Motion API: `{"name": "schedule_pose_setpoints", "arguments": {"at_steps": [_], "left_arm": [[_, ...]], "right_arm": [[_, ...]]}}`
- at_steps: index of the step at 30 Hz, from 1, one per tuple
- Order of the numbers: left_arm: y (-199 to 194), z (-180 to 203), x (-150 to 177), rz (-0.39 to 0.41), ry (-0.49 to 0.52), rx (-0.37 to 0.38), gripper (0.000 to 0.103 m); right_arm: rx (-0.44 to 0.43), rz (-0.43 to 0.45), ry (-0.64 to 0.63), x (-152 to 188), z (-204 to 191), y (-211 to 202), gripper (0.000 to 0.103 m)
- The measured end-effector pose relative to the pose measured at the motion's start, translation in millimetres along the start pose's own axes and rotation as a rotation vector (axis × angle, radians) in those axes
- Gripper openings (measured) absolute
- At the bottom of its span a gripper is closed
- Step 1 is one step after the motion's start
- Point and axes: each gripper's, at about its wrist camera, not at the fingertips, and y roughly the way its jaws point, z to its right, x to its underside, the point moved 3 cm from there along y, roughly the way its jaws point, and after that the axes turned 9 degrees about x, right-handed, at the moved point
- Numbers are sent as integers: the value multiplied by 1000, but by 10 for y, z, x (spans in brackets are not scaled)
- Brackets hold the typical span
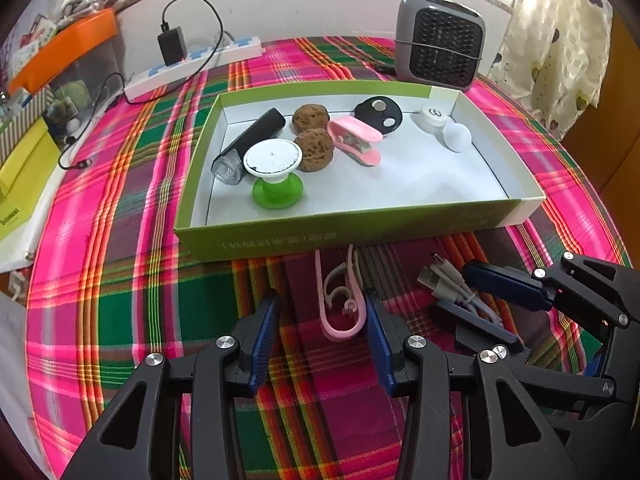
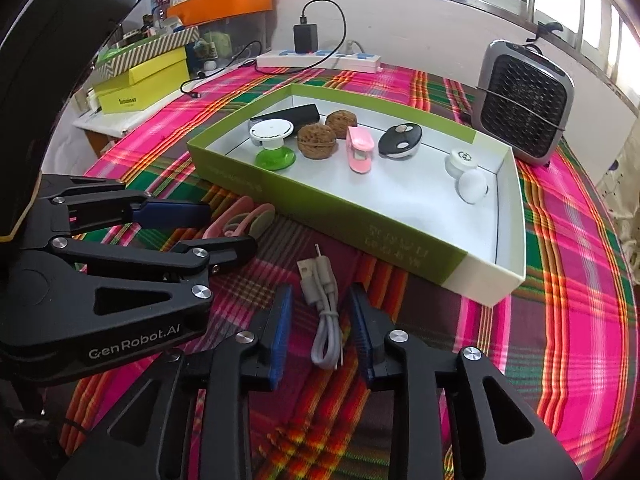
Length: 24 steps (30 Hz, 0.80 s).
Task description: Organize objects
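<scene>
Ribbed claw (image 2: 320, 308) astride coiled cable (image 2: 326, 320)

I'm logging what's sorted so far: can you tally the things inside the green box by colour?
In the green box:
Black: 2 (tube, oval disc)
Brown: 2 (walnuts)
Pink: 1 (stapler)
White: 2 (caps)
Green-white: 1 (stand)
Total: 8

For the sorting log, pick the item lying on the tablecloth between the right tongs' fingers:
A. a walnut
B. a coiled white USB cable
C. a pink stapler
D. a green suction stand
B: in the right wrist view the coiled white USB cable lies on the cloth between the fingers of the right tongs, which stand apart from it, outside the green box.
</scene>
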Motion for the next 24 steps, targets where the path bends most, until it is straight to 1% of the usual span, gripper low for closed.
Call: {"name": "schedule_pose_setpoints", "arguments": {"at_steps": [8, 10, 12, 15, 24], "left_arm": [[-18, -31, 13, 20, -13, 24, 40], [-19, -32, 18, 26, -12, 20, 38], [-24, -38, 23, 31, -8, 10, 34], [-34, -57, 29, 37, -11, 11, 32], [-41, -68, 34, 40, -4, 12, 21]], "right_arm": [[5, 2, 10, 0, 10, 3, 30], [7, 2, 15, 5, 18, -1, 29], [14, 1, 20, 5, 29, -4, 25], [20, 0, 29, 8, 44, -6, 21], [28, -1, 41, 1, 32, 0, 19]]}}
